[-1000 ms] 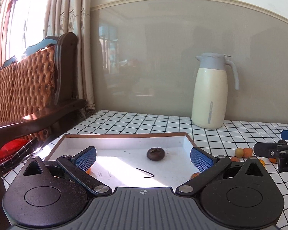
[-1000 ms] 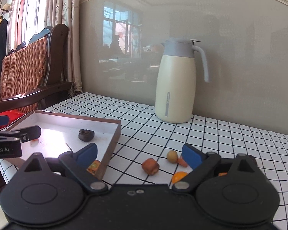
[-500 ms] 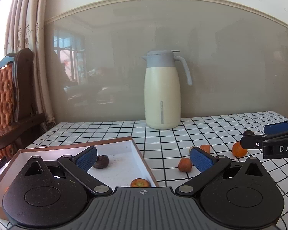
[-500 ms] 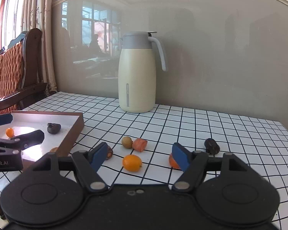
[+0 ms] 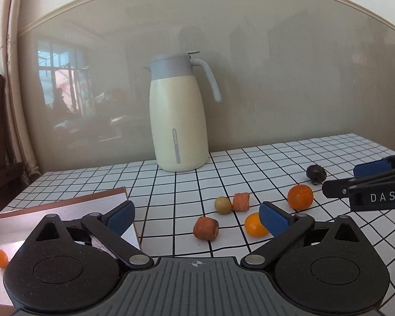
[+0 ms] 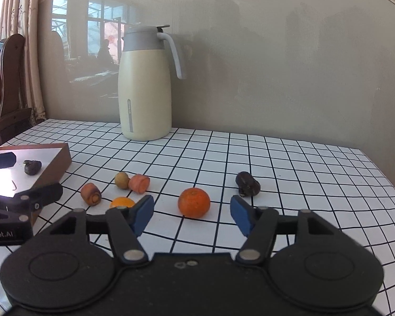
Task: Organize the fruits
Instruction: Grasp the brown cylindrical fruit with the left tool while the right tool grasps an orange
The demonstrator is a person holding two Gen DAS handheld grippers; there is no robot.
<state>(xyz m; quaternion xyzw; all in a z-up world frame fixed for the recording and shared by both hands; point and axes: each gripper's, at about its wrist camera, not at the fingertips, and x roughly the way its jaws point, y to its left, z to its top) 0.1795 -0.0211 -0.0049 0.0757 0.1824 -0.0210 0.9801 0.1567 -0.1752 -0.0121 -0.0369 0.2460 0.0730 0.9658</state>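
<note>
My right tongs (image 6: pixel 192 212) stand wide apart and empty, low over the counter (image 6: pixel 289 158), with the orange (image 6: pixel 194 202) sitting just ahead of the gap between the pads. That looks like my next pick. To take it well I would push straight forward until the pads flank its widest part, then close gently, since the skin is round and could squirt out toward the far edge if I pinch in front of the middle. The dark fruit (image 6: pixel 247 183) lies just beyond and to the right, so I should keep the right pad clear of it.

My left tongs (image 5: pixel 197 216) are also apart and hold nothing. They point at the cluster near the counter's left edge: a carrot piece (image 5: pixel 206 228) between the pads, a yellow fruit (image 5: pixel 255 225) partly behind the right pad, and a small green fruit (image 5: pixel 223 205) touching a second carrot piece (image 5: pixel 241 202). I would leave these until the orange is lifted, so the two tongs do not cross.

The tray (image 6: pixel 56 158) sits at the left edge with a dark fruit (image 6: pixel 32 167) in it and a small orange one (image 5: pixel 0 258); whether it holds more I cannot tell, as the tongs cover much of it. I would carry the orange there and set it down low, not drop it.
</note>
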